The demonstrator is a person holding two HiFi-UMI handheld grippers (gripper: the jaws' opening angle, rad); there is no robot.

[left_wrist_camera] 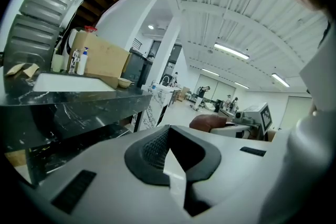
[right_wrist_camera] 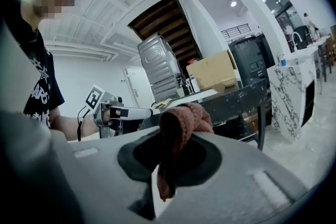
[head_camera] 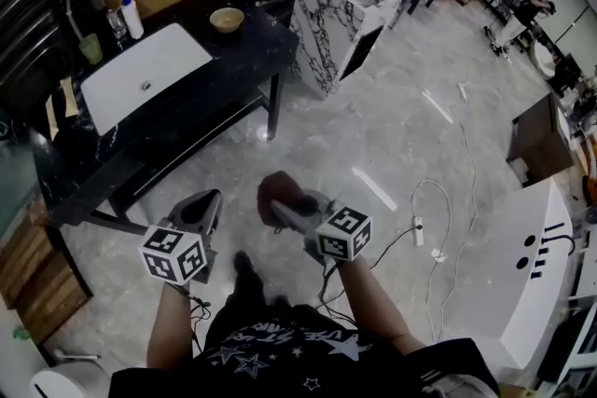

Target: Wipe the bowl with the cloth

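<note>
Both grippers sit well short of the small round tan bowl (head_camera: pixel 227 19), which stands far ahead and slightly left on the black stone counter (head_camera: pixel 254 47); my right gripper (head_camera: pixel 289 212) clamps the bunched reddish-brown cloth (head_camera: pixel 279 189), my left gripper (head_camera: pixel 201 212) is closed on nothing.

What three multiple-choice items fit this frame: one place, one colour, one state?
1. Where is the small tan round bowl?
A. On the black marble counter by the white sink.
B. On the floor.
C. In a cardboard box.
2. Colour of the knitted cloth?
A. Blue.
B. Reddish-brown.
C. White.
3. The left tool is:
A. Shut, empty.
B. Wide open.
C. Shut on a bottle.
Answers: A, it sits on the counter past the sink; B, rust-coloured bundle in the right tool; A, jaws meet with nothing between.
</note>
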